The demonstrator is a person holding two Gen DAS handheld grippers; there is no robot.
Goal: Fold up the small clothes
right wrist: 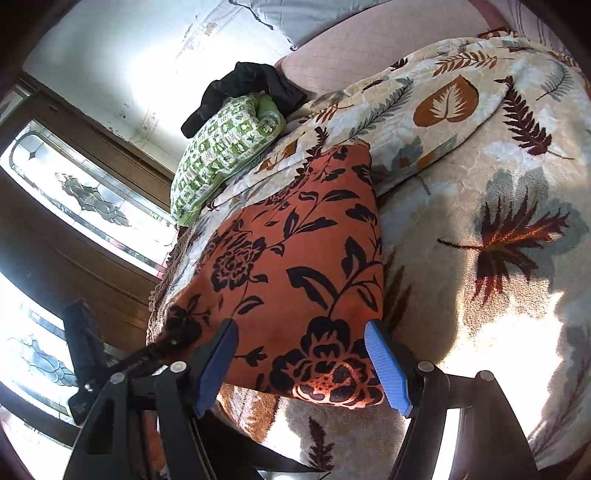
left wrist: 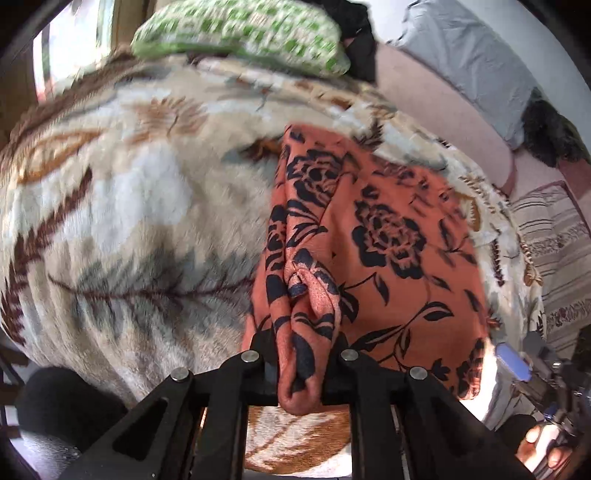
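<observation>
An orange cloth with black flowers [left wrist: 388, 240] lies on a leaf-patterned blanket [left wrist: 129, 203]. My left gripper [left wrist: 301, 360] is shut on a bunched edge of the cloth and lifts it slightly. In the right wrist view the same cloth [right wrist: 295, 266] lies spread, folded flat on the blanket [right wrist: 480, 184]. My right gripper [right wrist: 301, 363] is open, its blue fingers [right wrist: 218, 365] on either side of the cloth's near edge, holding nothing. The right gripper also shows at the lower right of the left wrist view [left wrist: 513, 363].
A green-and-white patterned bundle [left wrist: 240, 33] and a black garment [right wrist: 243, 92] lie at the far end of the blanket. A pink sofa surface [left wrist: 443, 103] with a grey cushion [left wrist: 480, 66] is beyond. A wooden door with glass panes [right wrist: 74, 184] is on the left.
</observation>
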